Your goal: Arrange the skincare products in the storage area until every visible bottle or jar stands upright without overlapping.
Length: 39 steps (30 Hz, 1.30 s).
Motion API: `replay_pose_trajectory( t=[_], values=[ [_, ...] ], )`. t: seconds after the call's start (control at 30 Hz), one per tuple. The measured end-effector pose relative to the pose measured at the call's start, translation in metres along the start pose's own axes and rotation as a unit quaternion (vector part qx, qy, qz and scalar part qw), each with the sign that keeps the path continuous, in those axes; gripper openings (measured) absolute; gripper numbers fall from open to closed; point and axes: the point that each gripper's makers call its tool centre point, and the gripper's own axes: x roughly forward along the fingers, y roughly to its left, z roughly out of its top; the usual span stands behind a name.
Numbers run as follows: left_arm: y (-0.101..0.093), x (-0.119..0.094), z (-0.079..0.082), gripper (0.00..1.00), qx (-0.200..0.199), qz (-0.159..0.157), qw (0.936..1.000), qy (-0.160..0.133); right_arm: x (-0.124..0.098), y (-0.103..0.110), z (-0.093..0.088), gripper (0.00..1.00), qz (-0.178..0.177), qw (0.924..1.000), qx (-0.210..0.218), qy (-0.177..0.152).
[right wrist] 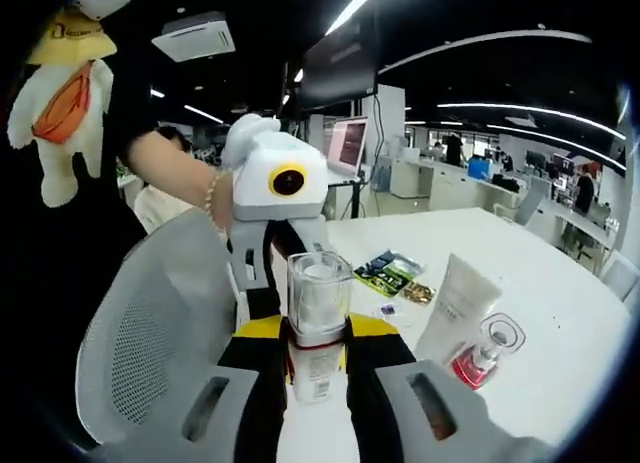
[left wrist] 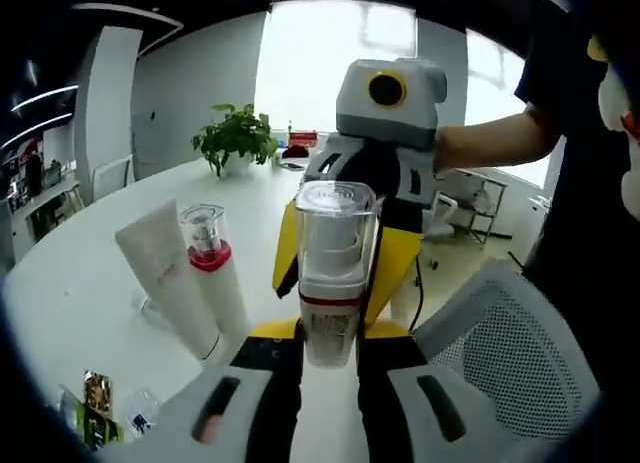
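Observation:
A white bottle with a clear square cap and a red band (left wrist: 333,273) (right wrist: 318,318) is upright between the two grippers, which face each other. My left gripper (left wrist: 330,368) has its black jaws tight against the bottle's lower part. My right gripper (right wrist: 318,383) closes on the same bottle from the opposite side, and its yellow fingers (left wrist: 400,268) show behind the bottle. A white tube (left wrist: 165,278) (right wrist: 455,308) leans beside a smaller bottle with a clear cap and red collar (left wrist: 210,253) (right wrist: 488,355) on the white table (left wrist: 80,283) (right wrist: 560,283).
A grey mesh chair (left wrist: 510,343) (right wrist: 150,333) stands close to the table edge. Green snack packets (left wrist: 95,413) (right wrist: 388,271) lie on the table. A potted plant (left wrist: 235,138) stands at the far side. A person's arm (left wrist: 490,143) (right wrist: 170,168) holds each facing gripper.

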Motion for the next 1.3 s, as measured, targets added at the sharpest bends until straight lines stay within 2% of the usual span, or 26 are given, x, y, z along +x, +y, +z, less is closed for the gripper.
replay_pose_trajectory(
  t=[0.03, 0.2, 0.57, 1.0, 1.17, 1.3],
  values=[
    [0.008, 0.003, -0.012, 0.18, 0.004, 0.005, 0.9999, 0.012, 0.001, -0.001, -0.008, 0.21, -0.004, 1.0000, 0.000, 0.008],
    [0.018, 0.018, -0.028, 0.18, 0.000, 0.011, 0.9995, 0.030, 0.001, -0.010, -0.030, 0.21, -0.020, 0.9995, 0.014, 0.022],
    [0.026, 0.042, -0.051, 0.18, 0.008, 0.010, 0.9981, 0.061, 0.005, -0.020, -0.068, 0.21, -0.047, 0.9967, 0.034, 0.057],
    [0.037, 0.057, -0.068, 0.18, 0.012, -0.001, 0.9971, 0.075, 0.007, -0.029, -0.090, 0.21, -0.060, 0.9927, 0.049, 0.092],
    [0.039, 0.061, -0.069, 0.18, 0.014, -0.008, 0.9966, 0.080, 0.009, -0.031, -0.095, 0.21, -0.061, 0.9912, 0.052, 0.106],
    [0.046, 0.063, -0.068, 0.18, 0.008, -0.008, 0.9974, 0.072, 0.008, -0.039, -0.095, 0.21, -0.070, 0.9903, 0.060, 0.104]
  ],
)
